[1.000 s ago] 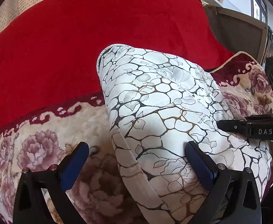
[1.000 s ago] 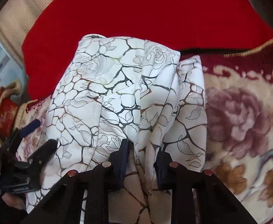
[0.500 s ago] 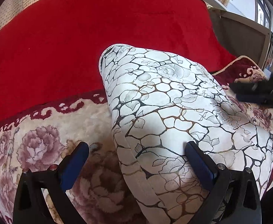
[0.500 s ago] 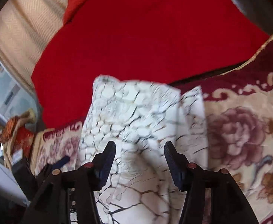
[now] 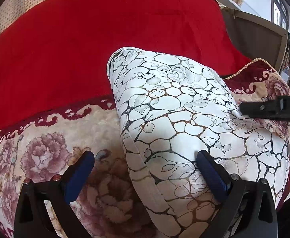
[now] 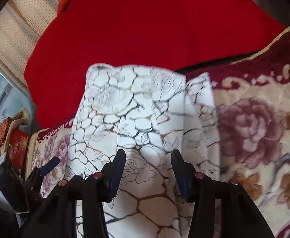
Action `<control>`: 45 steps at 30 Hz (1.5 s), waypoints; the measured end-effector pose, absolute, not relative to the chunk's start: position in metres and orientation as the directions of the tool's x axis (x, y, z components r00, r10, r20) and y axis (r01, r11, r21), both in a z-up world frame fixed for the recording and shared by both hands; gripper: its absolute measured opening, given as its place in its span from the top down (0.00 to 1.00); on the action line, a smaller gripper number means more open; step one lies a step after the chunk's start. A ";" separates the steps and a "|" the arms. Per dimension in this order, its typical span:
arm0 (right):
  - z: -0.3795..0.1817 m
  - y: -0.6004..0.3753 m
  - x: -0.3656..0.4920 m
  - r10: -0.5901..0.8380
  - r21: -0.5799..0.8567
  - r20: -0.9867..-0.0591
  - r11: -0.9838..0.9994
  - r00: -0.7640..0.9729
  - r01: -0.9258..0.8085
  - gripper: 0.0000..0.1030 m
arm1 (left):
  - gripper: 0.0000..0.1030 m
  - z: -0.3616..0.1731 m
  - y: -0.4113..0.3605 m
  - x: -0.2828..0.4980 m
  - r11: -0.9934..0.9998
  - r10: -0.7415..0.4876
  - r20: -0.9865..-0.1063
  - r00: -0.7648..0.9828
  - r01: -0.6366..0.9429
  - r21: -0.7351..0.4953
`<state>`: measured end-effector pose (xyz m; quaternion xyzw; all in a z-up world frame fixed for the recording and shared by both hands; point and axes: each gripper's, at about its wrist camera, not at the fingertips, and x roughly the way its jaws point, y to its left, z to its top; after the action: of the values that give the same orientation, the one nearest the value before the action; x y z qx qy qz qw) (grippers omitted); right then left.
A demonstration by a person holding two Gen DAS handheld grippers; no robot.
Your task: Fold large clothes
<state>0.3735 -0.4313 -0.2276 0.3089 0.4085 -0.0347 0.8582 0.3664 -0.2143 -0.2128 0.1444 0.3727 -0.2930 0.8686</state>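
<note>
Plush cream blanket (image 5: 35, 130), printed with mauve peonies and edged in dark red scrollwork, covers the surface under both of your grippers; a smooth red cloth (image 5: 105, 39) lies beyond it at twelve o'clock.

Your left gripper (image 5: 145, 173) stands wide open, blue-padded fingers (image 5: 79, 176) far apart. Its left finger hangs over bare blanket at about seven o'clock of that view, and its right finger sits against the folded garment (image 5: 174, 119) at five o'clock — nothing is pinched. The garment is a thick white bundle with a cracked-stone pattern of black and gold lines and faint roses; it runs from the gripper up toward twelve o'clock, its left fold edge a neat padded seam. At three o'clock of that view the black bar of your right gripper (image 5: 272, 109) reaches in over the garment's far side.

In the right wrist view, your right gripper (image 6: 148, 158) has just been closing a little after letting go — its jaws stand apart over the garment (image 6: 133, 107), cloth visible between them but not pressed by the pads. The bundle stretches from six o'clock up to twelve, with a second folded layer showing at one o'clock. Your left gripper (image 6: 45, 168) appears at eight o'clock.
</note>
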 end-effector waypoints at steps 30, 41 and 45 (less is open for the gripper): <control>-0.205 -0.469 0.385 0.253 0.603 -0.644 0.748 0.722 0.276 0.48 | 0.01 -0.177 -0.194 0.413 0.897 -0.310 -0.658 0.686 0.441 0.037; -0.272 -0.480 0.484 0.310 0.563 -0.780 0.727 0.544 0.393 0.44 | 0.01 -0.203 -0.216 0.430 0.856 -0.281 -0.729 0.624 0.506 0.103; -0.243 -0.489 0.447 0.303 0.596 -0.738 0.711 0.603 0.372 0.44 | 0.01 -0.196 -0.208 0.422 0.853 -0.281 -0.728 0.625 0.510 0.110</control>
<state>0.4470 -0.4886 -0.2433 0.3794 0.4450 -0.0213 0.8109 0.4216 -0.2078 -0.1960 0.1549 0.3711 -0.2226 0.8881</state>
